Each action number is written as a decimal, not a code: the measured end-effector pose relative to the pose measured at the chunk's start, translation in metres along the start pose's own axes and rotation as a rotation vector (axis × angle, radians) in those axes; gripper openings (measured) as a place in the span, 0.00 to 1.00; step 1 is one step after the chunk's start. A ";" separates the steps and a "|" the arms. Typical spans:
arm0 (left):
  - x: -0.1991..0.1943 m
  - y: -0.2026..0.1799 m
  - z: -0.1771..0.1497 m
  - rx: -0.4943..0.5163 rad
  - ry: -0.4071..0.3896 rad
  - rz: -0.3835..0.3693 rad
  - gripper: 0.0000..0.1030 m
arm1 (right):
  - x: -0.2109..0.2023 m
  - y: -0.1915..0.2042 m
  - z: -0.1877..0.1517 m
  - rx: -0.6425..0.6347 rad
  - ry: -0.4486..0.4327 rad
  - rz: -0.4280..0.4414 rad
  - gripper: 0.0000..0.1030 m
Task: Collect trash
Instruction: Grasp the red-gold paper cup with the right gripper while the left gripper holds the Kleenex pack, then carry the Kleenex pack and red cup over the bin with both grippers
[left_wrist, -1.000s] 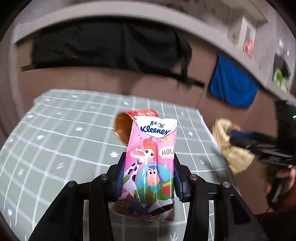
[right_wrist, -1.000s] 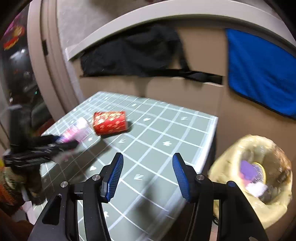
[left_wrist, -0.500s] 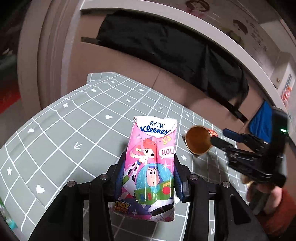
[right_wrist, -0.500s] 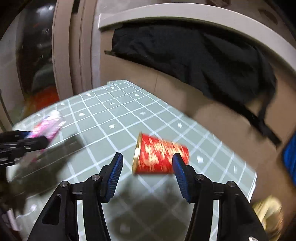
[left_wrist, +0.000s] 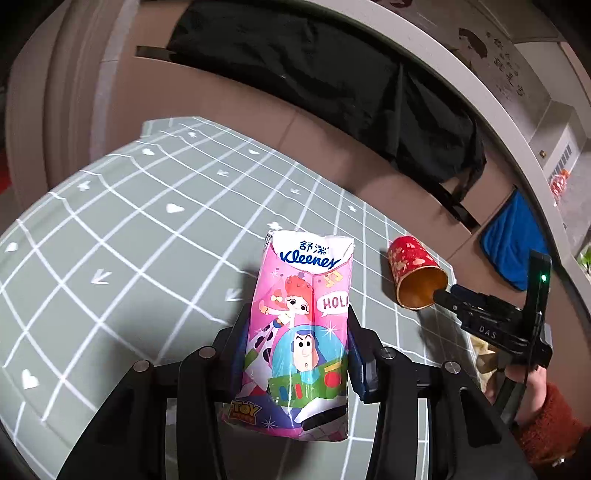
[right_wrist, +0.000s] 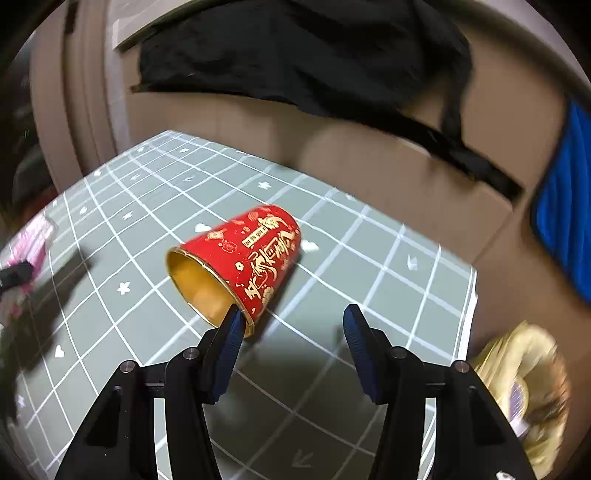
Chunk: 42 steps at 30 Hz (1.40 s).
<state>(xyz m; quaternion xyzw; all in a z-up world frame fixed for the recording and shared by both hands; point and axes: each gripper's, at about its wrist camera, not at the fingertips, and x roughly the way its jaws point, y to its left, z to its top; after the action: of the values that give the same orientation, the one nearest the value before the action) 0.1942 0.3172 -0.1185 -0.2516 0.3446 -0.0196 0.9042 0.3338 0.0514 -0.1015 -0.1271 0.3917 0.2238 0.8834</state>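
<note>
A pink Kleenex tissue pack (left_wrist: 303, 325) stands upright between the fingers of my left gripper (left_wrist: 298, 314), which is shut on it above the table (left_wrist: 147, 240). A red paper cup (right_wrist: 243, 262) with gold print lies on its side on the grid-patterned cloth, mouth toward me. My right gripper (right_wrist: 291, 317) is open just in front of it, its left fingertip at the cup's rim and the gap between the pads empty. In the left wrist view the cup (left_wrist: 413, 269) lies to the right of the pack, with the right gripper (left_wrist: 443, 295) at its mouth.
A yellow trash bag (right_wrist: 524, 387) with rubbish inside hangs below the table's right edge (right_wrist: 471, 295). Behind the table is a brown panel with a black bag (right_wrist: 295, 55) and a blue cloth (right_wrist: 561, 221). A hand in a red sleeve (left_wrist: 546, 417) holds the right gripper.
My right gripper has swung from the yellow bag over to the red cup and come close to its mouth. The left gripper has shifted and rolled, still holding the tissue pack.
</note>
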 end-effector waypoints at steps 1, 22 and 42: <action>0.003 -0.004 0.001 0.007 0.006 -0.004 0.44 | 0.003 -0.002 0.001 0.015 -0.001 0.021 0.51; 0.012 -0.056 0.020 0.083 -0.024 0.029 0.44 | -0.013 -0.019 0.039 0.032 -0.189 0.163 0.10; 0.014 -0.300 0.040 0.400 -0.219 -0.114 0.44 | -0.195 -0.165 -0.014 0.149 -0.496 -0.059 0.10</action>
<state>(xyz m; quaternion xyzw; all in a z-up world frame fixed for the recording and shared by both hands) 0.2719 0.0701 0.0389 -0.0873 0.2188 -0.1113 0.9655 0.2910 -0.1546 0.0436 -0.0143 0.1747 0.1928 0.9655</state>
